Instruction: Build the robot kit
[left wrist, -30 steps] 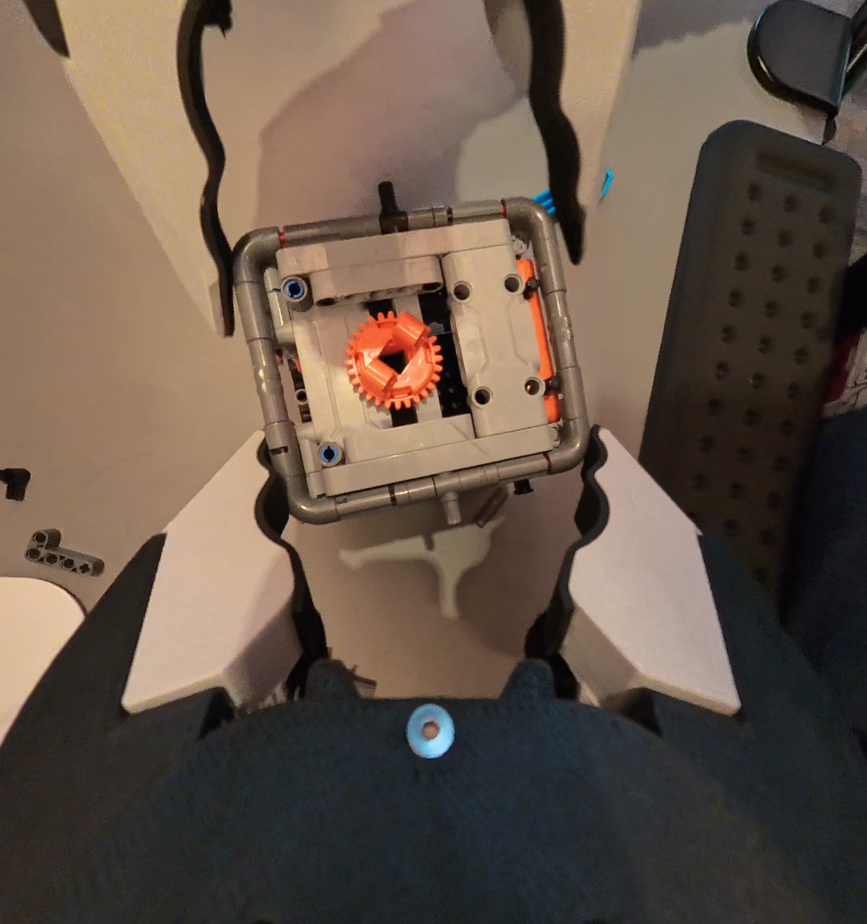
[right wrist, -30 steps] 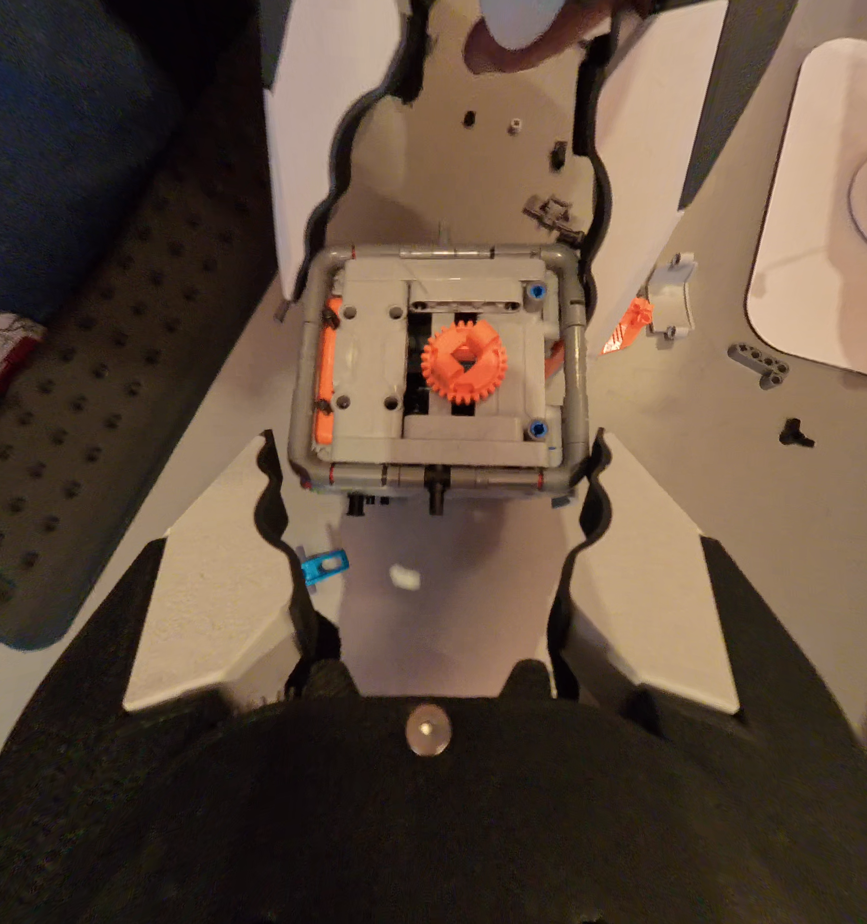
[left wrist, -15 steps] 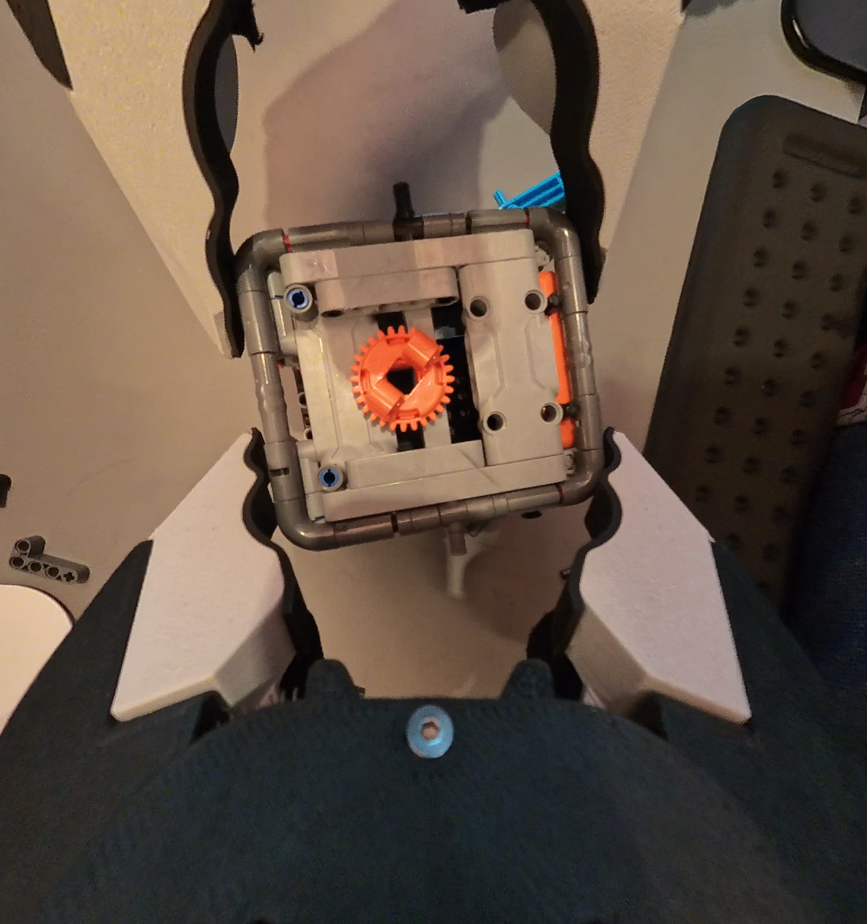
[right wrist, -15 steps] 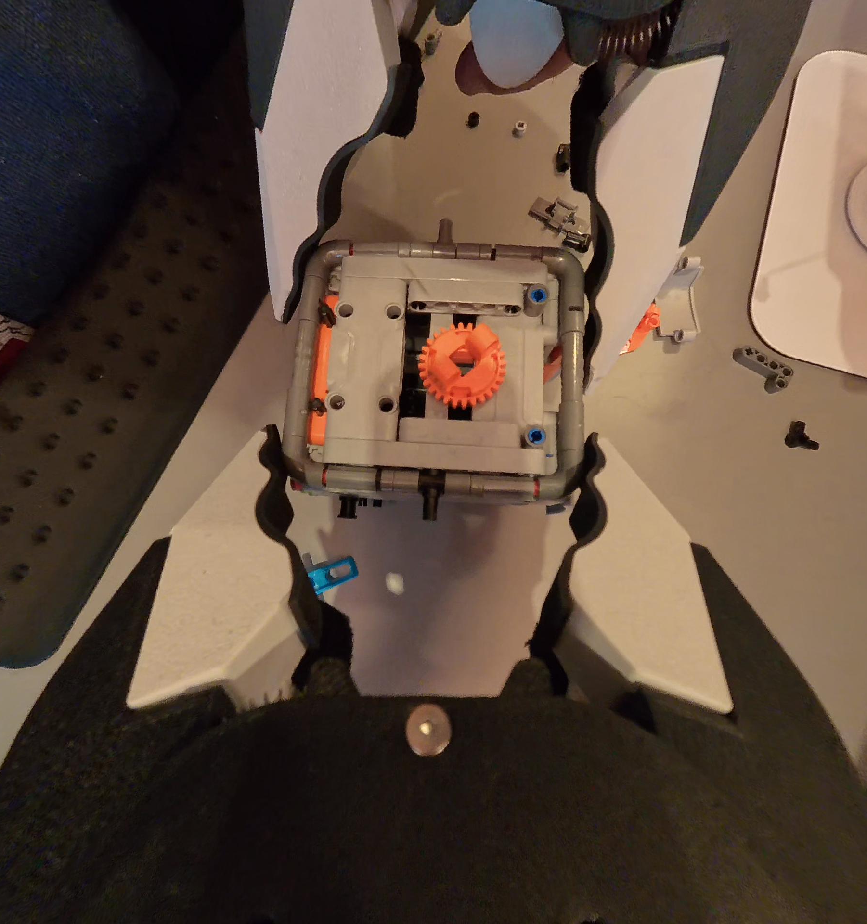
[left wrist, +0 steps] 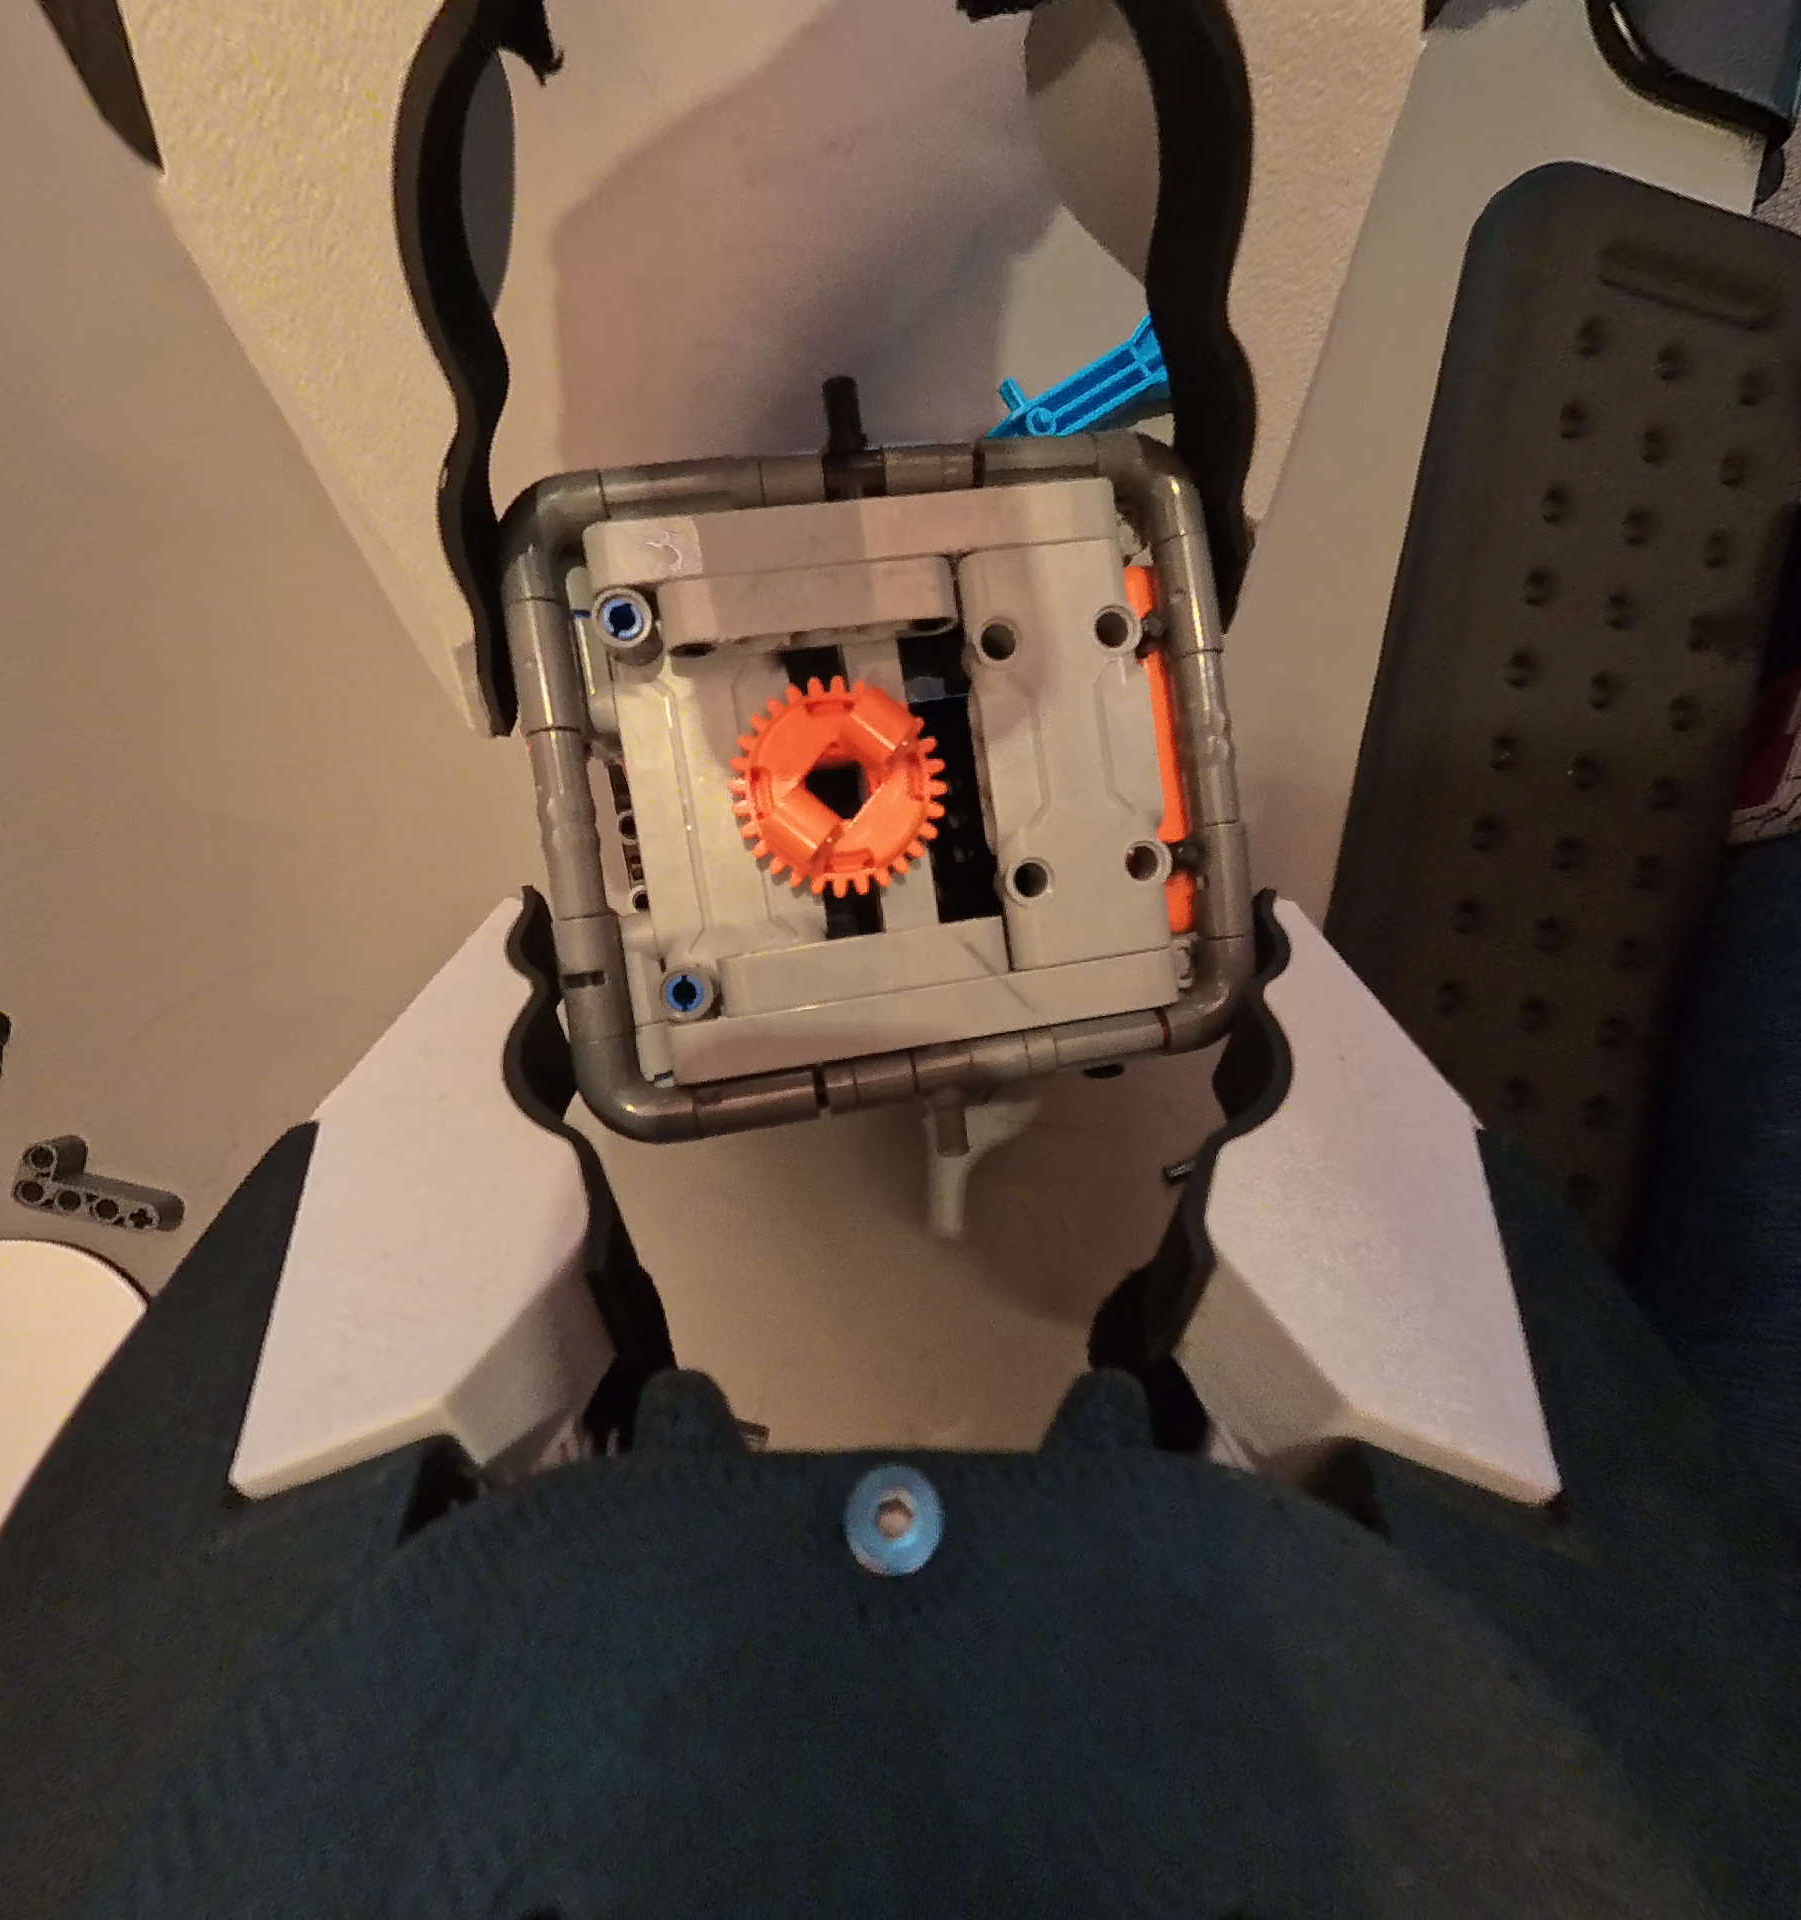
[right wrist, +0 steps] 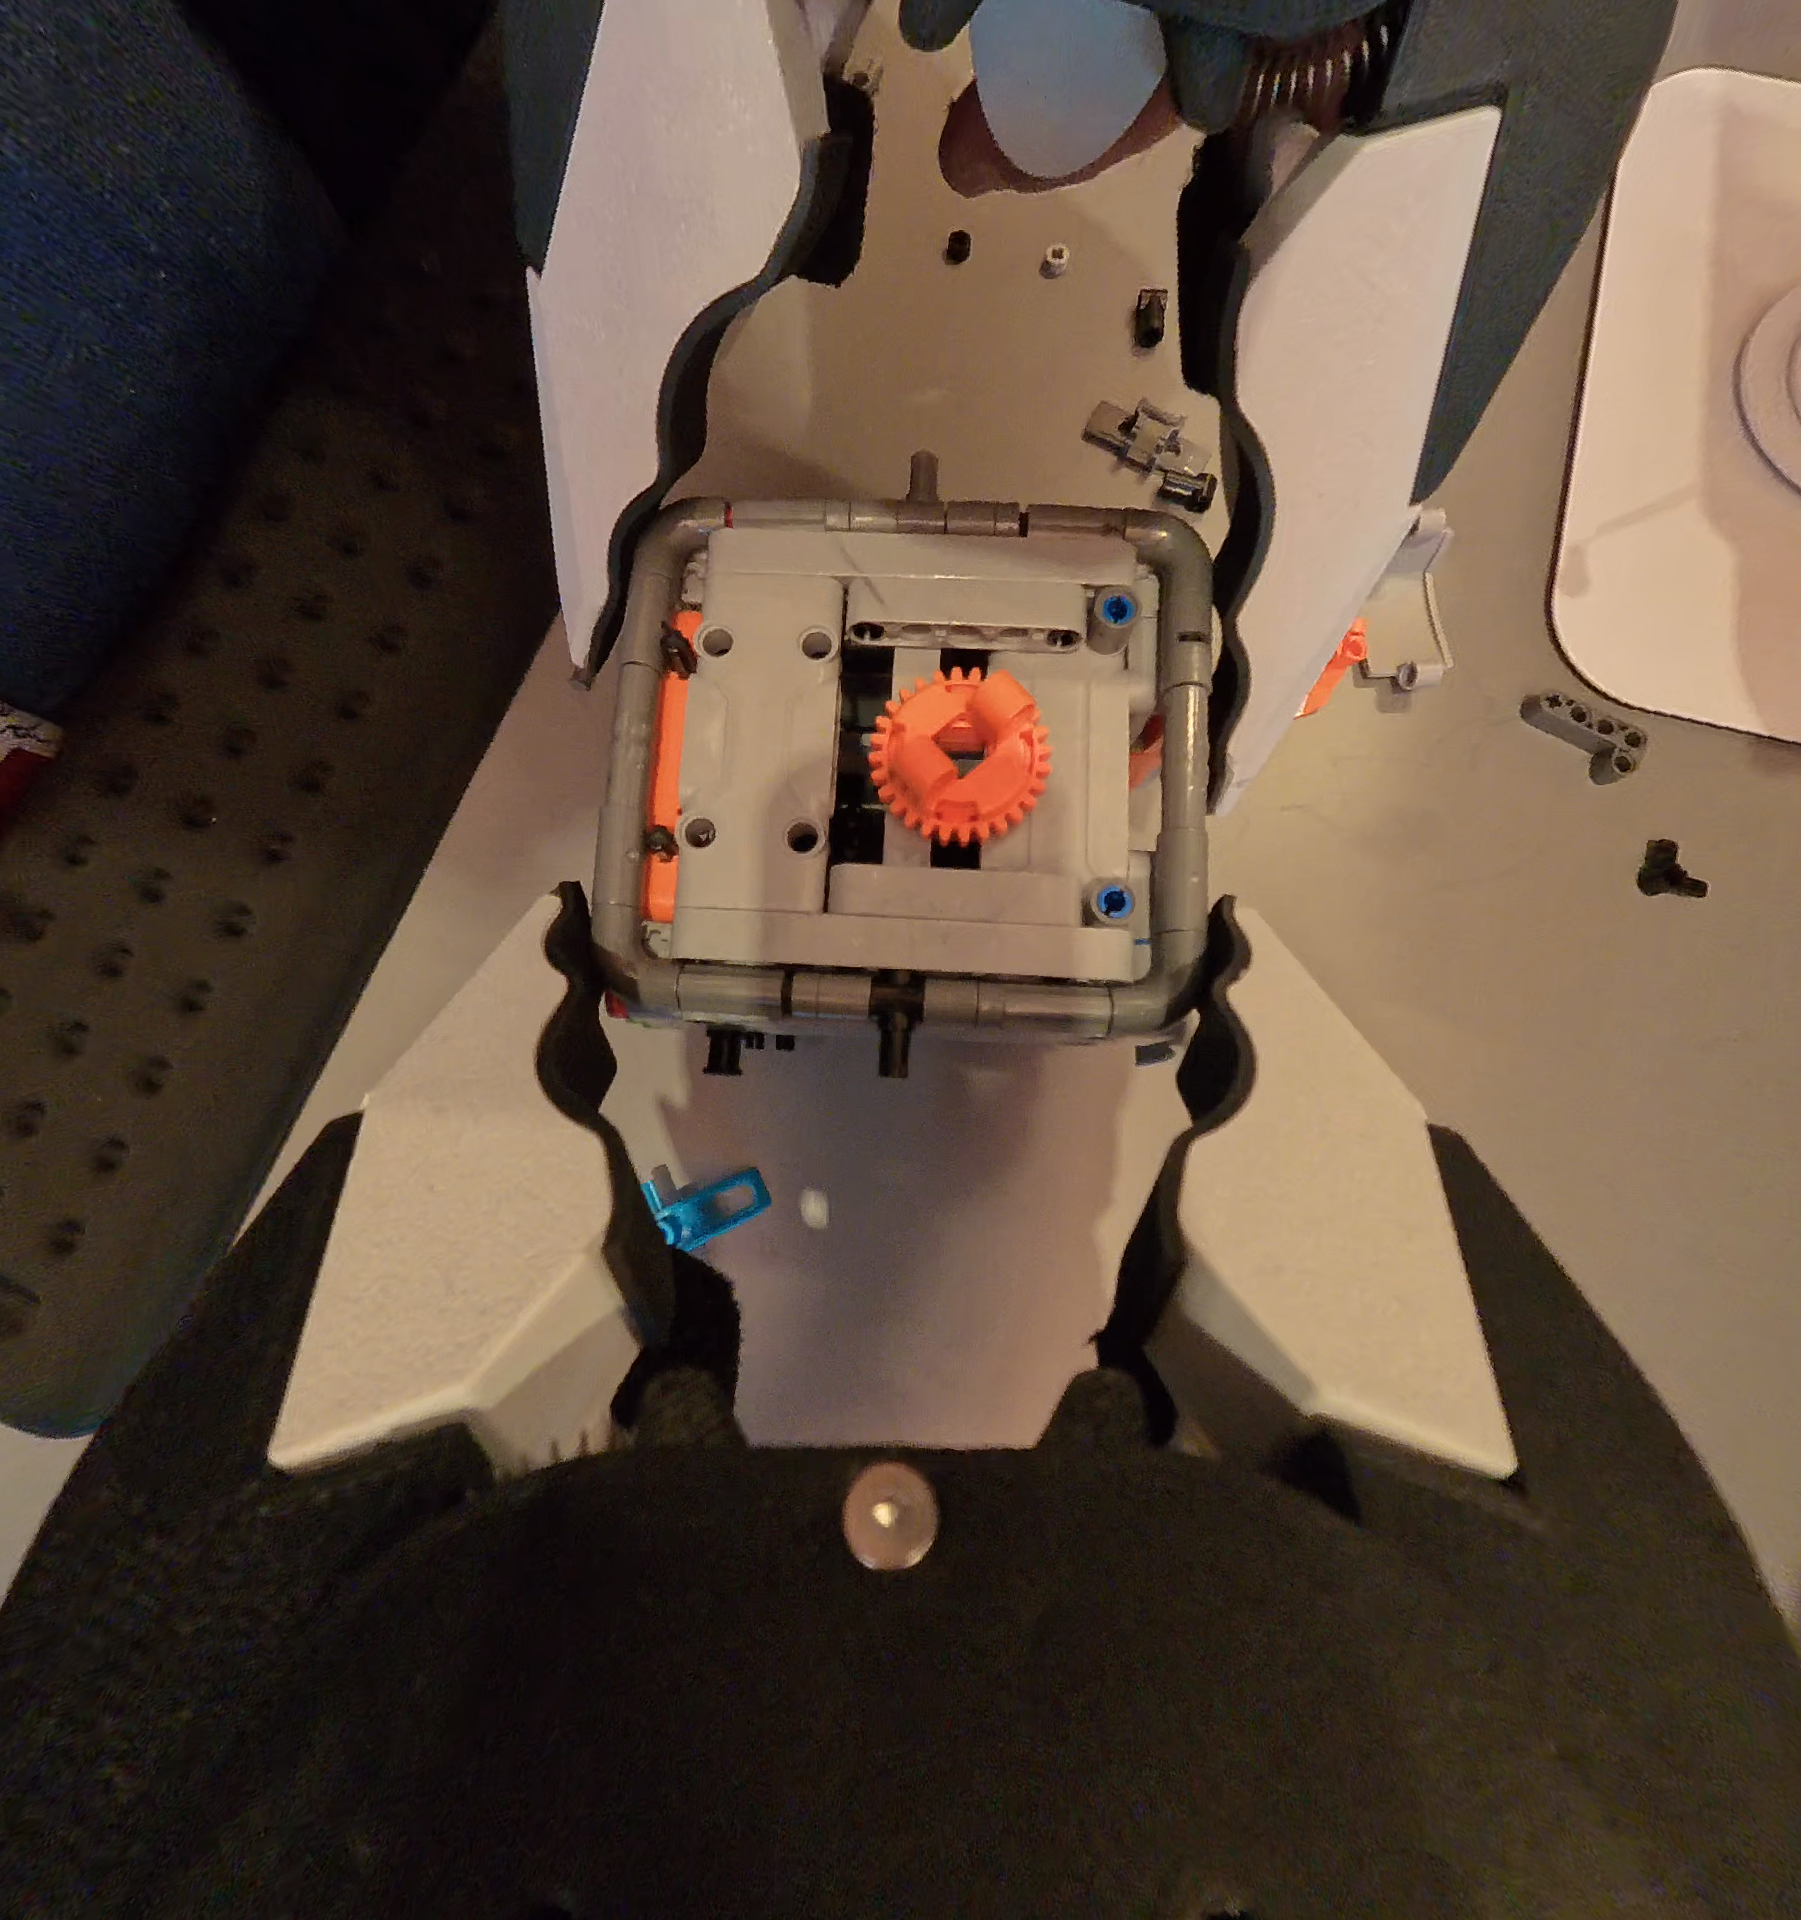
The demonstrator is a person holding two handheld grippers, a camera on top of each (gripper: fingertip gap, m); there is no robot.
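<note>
Two tools, left (left wrist: 891, 997) and right (right wrist: 891, 982), each clamped on grey block cube (left wrist: 870, 774); loose blue piece (right wrist: 707, 1205) fully visible only in right view.

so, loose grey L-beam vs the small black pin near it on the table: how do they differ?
Colour: the grey L-beam is light grey, the black pin black. Size: the L-beam is clearly longer, the pin stubby. Form: the L-beam shows a row of holes and a bent end; no holes show on the pin. Both lie loose on the table, apart from the grey cube assembly.
</note>
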